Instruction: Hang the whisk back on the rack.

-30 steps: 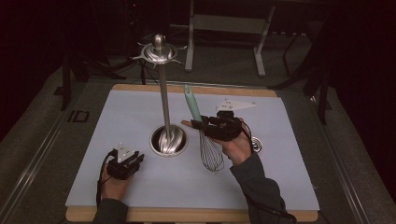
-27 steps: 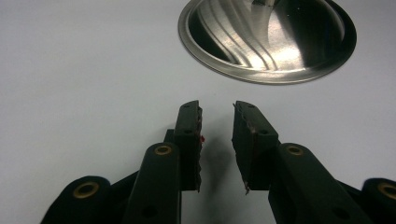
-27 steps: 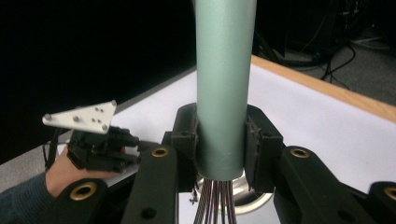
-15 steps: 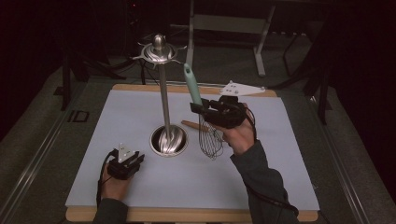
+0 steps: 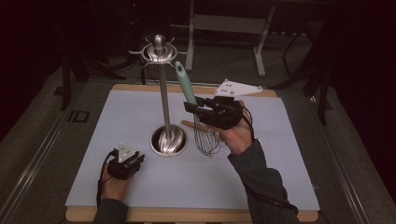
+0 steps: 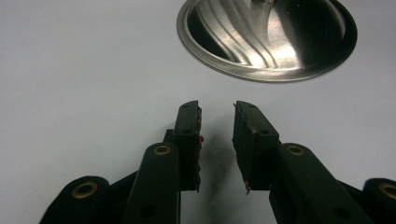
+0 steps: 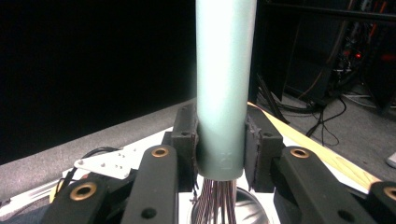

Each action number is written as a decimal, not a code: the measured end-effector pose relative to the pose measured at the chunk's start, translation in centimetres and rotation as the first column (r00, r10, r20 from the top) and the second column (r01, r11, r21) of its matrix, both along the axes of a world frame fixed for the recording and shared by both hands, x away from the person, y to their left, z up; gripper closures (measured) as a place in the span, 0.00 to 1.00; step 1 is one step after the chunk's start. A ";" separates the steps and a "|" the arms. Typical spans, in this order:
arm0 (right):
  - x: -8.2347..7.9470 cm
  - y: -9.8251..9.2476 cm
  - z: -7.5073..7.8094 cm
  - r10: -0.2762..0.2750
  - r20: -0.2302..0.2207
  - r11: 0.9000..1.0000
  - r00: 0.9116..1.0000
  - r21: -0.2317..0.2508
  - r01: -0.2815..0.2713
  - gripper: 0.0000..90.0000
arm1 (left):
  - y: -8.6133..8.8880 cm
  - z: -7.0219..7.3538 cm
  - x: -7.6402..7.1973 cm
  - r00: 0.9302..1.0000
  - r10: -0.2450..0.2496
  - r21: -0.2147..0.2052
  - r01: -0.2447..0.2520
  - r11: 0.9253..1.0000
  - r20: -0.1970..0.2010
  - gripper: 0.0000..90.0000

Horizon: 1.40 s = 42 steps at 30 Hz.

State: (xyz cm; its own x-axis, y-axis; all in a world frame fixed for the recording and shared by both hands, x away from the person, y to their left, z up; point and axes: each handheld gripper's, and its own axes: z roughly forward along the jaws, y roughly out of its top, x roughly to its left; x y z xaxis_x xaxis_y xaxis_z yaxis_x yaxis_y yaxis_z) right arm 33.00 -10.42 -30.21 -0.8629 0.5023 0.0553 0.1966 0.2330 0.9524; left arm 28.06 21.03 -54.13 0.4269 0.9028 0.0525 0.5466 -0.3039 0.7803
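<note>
A whisk [image 5: 205, 135] with a teal handle [image 7: 224, 84] hangs upright above the table, wire head down, with my right gripper [image 5: 198, 106] shut on the handle's lower end. In the right gripper view both pads press the handle's sides. Just left of it stands a tall steel utensil stand [image 5: 163, 93] with hooks on top and a round base [image 6: 266, 37]. My left gripper [image 5: 133, 156] rests low at the table's front left, pointing at that base. Its jaws [image 6: 217, 140] are open with nothing between them.
A pale blue mat [image 5: 116, 126] covers the wooden table [image 5: 187, 214]. Dark floor and metal frame legs [image 5: 259, 51] lie beyond the far edge. A cable trails from my right sleeve toward the front right.
My right gripper has lifted the whisk off the mat and swung it upright, closer to the stand. The left gripper has stayed in place.
</note>
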 end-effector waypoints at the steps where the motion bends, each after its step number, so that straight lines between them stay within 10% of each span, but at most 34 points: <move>1: -0.2 0.1 0.1 0.002 0.003 1.000 1.000 0.002 -0.002 0.77 | 0.0 0.0 0.0 1.000 -0.001 0.001 0.001 1.000 0.000 0.80; 42: 2.2 4.7 -1.4 0.018 0.006 0.998 1.000 -0.060 -0.018 0.69 | 0.0 0.0 0.0 1.000 0.000 0.000 0.000 1.000 -0.005 0.79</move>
State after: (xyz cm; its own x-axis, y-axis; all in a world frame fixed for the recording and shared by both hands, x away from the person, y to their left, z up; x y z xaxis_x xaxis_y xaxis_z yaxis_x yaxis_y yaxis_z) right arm 35.22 -5.71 -31.61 -0.8720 0.4891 0.0195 0.1855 0.2934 0.9378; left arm 28.11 21.03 -54.14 0.4276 0.9026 0.0499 0.5507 -0.3039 0.7775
